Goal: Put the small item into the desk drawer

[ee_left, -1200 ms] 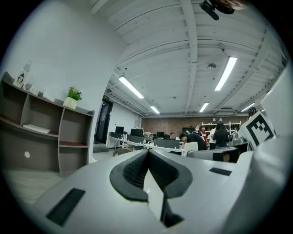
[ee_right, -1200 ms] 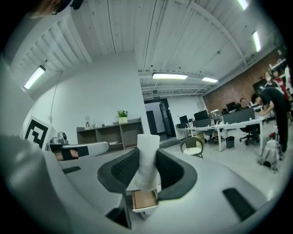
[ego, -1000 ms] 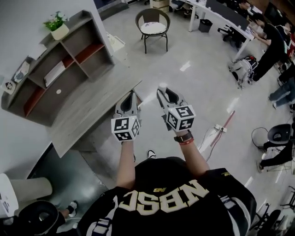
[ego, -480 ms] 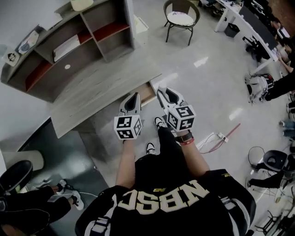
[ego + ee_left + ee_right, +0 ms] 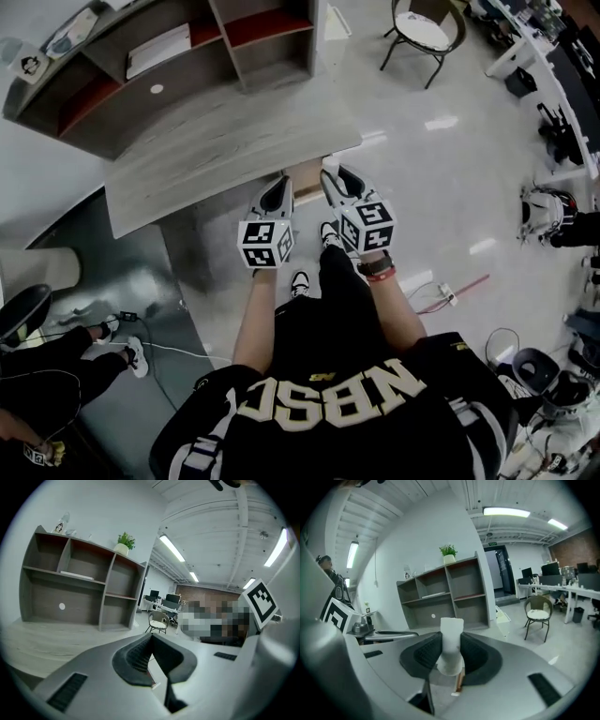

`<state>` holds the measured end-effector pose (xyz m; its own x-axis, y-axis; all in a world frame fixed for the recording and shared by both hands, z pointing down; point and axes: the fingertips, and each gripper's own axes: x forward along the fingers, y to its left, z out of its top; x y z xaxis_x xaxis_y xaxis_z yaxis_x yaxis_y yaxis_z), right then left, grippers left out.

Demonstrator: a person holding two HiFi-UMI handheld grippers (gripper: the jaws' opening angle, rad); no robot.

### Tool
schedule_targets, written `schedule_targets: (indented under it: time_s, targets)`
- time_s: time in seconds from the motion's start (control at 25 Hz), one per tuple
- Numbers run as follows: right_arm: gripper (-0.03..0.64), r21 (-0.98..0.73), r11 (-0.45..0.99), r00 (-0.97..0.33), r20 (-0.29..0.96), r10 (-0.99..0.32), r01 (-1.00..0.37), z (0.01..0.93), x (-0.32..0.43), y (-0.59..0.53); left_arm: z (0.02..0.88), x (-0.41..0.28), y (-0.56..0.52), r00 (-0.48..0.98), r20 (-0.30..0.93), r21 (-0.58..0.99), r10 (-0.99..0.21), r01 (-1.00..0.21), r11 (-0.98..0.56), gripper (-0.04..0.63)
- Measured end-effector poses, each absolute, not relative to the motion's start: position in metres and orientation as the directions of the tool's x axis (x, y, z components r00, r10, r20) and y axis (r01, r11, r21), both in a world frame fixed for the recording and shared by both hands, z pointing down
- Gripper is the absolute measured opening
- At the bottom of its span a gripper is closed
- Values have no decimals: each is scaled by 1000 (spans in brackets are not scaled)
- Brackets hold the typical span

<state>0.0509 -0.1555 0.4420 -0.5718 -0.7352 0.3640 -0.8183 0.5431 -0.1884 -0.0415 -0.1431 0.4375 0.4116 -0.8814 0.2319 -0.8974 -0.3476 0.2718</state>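
In the right gripper view a small white item (image 5: 451,645) stands upright between the dark pads of my right gripper (image 5: 451,638), which is shut on it. In the head view the right gripper (image 5: 336,180) hangs just right of the open tan drawer (image 5: 305,178) at the front edge of the grey wooden desk (image 5: 216,150). My left gripper (image 5: 277,195) is beside it, just left of the drawer. Its pads meet with nothing between them in the left gripper view (image 5: 151,637).
A grey shelf unit (image 5: 187,52) with red-lined compartments stands on the back of the desk. A chair (image 5: 422,28) is on the floor beyond. A seated person's legs (image 5: 56,361) are at the lower left, with a cable on the floor. My shoes (image 5: 300,279) are below the grippers.
The desk and shelf have come nearer and swung under the grippers. The open drawer has come into sight between them. Both grippers keep their pose, with the white item still held.
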Motion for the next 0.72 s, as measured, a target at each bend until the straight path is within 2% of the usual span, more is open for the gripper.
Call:
schedule_targets:
  time_s: [0.4,0.72]
  targets:
    - [126,-219,606,-625,482,-614,-765,509,31,-163,496,-55,-154,357,325,306,-876,-916,-260,13]
    - [126,-206,649,-633,557,-538,-732,560,29,-170,541,-44,-154,351,407,277,-843,-927,-253,14]
